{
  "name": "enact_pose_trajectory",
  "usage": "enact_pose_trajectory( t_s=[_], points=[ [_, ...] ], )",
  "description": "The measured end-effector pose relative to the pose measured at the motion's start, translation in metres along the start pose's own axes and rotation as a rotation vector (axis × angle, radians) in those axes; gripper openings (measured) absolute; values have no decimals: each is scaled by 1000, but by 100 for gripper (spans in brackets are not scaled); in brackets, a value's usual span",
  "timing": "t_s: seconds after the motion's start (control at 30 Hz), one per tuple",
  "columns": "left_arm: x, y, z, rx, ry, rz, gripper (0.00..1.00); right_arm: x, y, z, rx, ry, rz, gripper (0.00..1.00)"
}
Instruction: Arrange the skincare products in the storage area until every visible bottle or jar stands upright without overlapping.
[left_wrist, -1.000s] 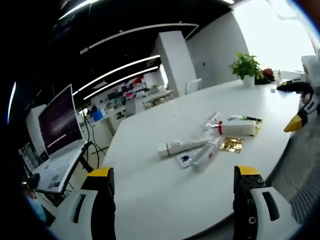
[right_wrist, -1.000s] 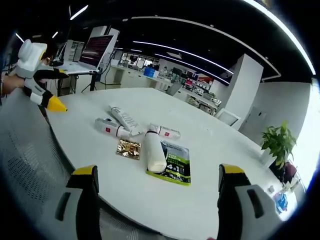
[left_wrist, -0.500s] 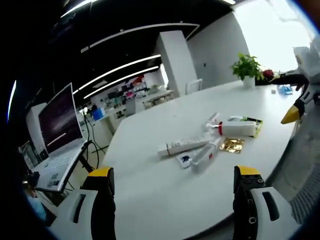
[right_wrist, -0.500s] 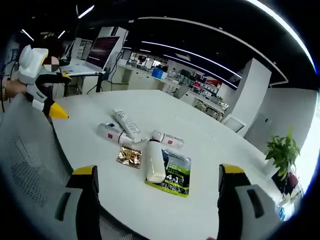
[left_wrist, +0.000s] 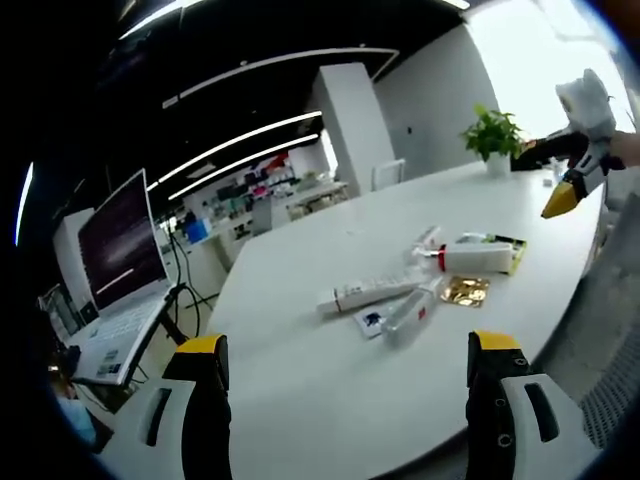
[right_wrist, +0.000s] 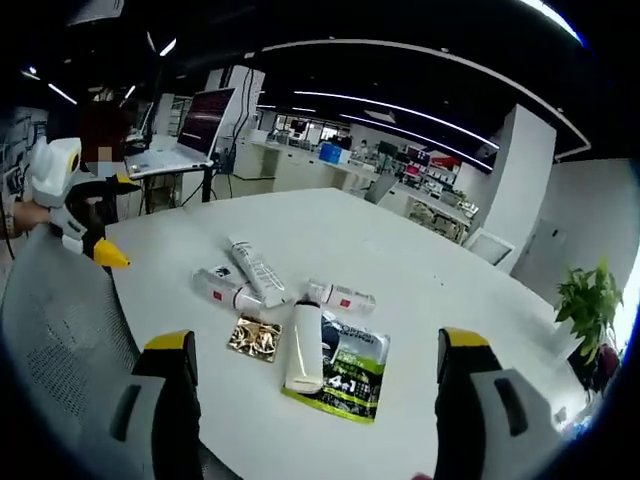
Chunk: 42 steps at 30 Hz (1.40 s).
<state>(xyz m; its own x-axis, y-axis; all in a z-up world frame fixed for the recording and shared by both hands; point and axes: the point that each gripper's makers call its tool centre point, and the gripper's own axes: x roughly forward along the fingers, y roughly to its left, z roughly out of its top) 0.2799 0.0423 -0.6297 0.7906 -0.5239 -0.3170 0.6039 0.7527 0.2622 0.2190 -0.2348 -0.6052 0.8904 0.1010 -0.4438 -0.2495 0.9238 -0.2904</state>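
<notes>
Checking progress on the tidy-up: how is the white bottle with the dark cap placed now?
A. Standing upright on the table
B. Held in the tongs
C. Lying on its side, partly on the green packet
C: the white bottle lies flat, overlapping the green packet.

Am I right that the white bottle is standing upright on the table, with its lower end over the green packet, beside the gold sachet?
Not quite: the white bottle is lying on its side, not upright, as the right gripper view shows. The rest holds: it is on the table, its lower end over the green packet, beside the gold sachet.
</notes>
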Motion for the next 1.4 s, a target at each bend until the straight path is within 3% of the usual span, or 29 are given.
enact_pose_trajectory(
  t_s=[0.13,0.33,0.43,0.53,0.6,0.8,0.9,0.97,1.1,1.17,1.3,1.4],
  points=[
    [0,0,0,-2,-4,-2,97,13,1,-3,-35,29,29,100],
    [0,1,2,-7,-14,-1,97,34,20,-12,-10,86,151,99],
    [0,1,1,-10,-12,1,97,42,20,-12,-93,94,139,100],
    [0,2,2,-10,-17,4,97,48,19,-12,-91,98,139,100],
    [0,1,2,-11,-17,0,97,52,19,-20,-52,162,159,99],
    [0,2,2,-15,-19,0,97,71,9,-14,-30,150,173,97],
    [0,3,2,-18,-24,8,97,79,10,-20,-27,192,214,86],
    [0,4,3,-18,-27,12,97,84,8,-21,-50,187,223,74],
    [0,4,2,-20,-24,10,97,93,11,-32,-86,245,261,64],
    [0,5,2,-20,-27,14,96,98,12,-33,-97,234,273,59],
    [-1,7,3,-23,-31,25,93,101,21,-43,-14,289,343,55],
    [-1,7,3,-25,-34,30,94,105,21,-47,-56,309,351,46]
  ],
)
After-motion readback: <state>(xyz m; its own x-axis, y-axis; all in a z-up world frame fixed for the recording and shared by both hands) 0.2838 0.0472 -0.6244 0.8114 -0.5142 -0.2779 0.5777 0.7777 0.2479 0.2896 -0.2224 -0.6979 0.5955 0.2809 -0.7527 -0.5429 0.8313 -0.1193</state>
